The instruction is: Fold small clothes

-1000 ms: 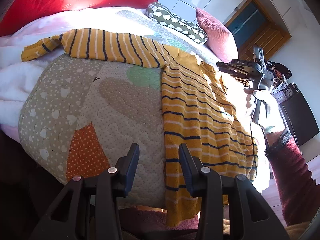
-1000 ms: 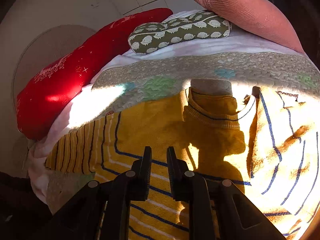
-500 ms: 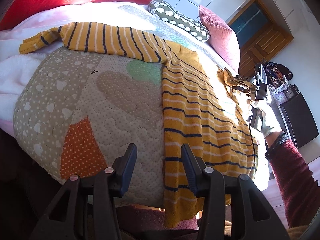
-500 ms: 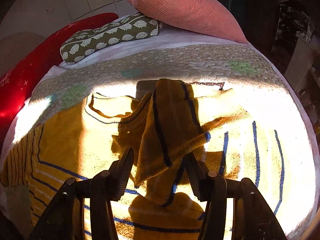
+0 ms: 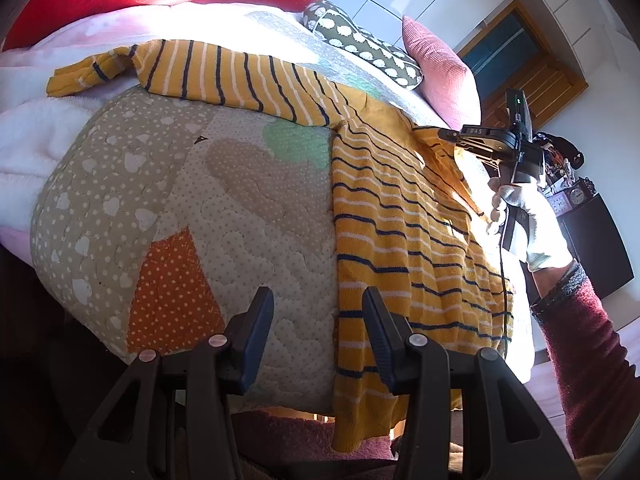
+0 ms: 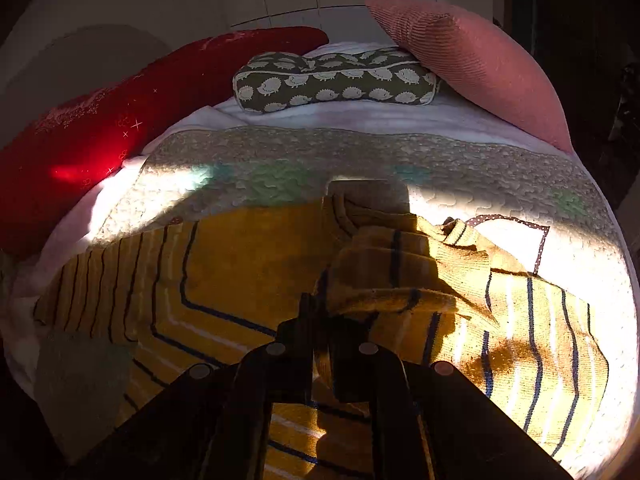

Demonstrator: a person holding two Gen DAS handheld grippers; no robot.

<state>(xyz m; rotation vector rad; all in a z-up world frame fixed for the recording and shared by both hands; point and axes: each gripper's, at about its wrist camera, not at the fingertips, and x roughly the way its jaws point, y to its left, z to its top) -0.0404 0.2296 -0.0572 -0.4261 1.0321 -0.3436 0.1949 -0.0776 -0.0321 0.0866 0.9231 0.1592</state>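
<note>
A small yellow sweater (image 5: 404,216) with navy and white stripes lies flat on a patchwork quilt (image 5: 224,208). One sleeve (image 5: 192,72) stretches out to the left. My left gripper (image 5: 318,334) is open and empty above the quilt, just left of the sweater's hem. My right gripper (image 6: 322,336) is shut on the other sleeve (image 6: 384,276) and holds it lifted over the sweater's chest (image 6: 248,264), near the collar. In the left wrist view the right gripper (image 5: 452,138) shows at the sweater's far side, held by a white-gloved hand.
A red pillow (image 6: 100,128), a green hedgehog-print cushion (image 6: 336,80) and a pink ribbed cushion (image 6: 472,64) lie at the head of the bed. A white blanket (image 5: 28,128) lies at the left. A dark cabinet (image 5: 596,240) stands beside the bed.
My right gripper opened around the right sleeve, then closed on it and lifted it over the sweater's chest. My left gripper stayed open and shifted only a little.
</note>
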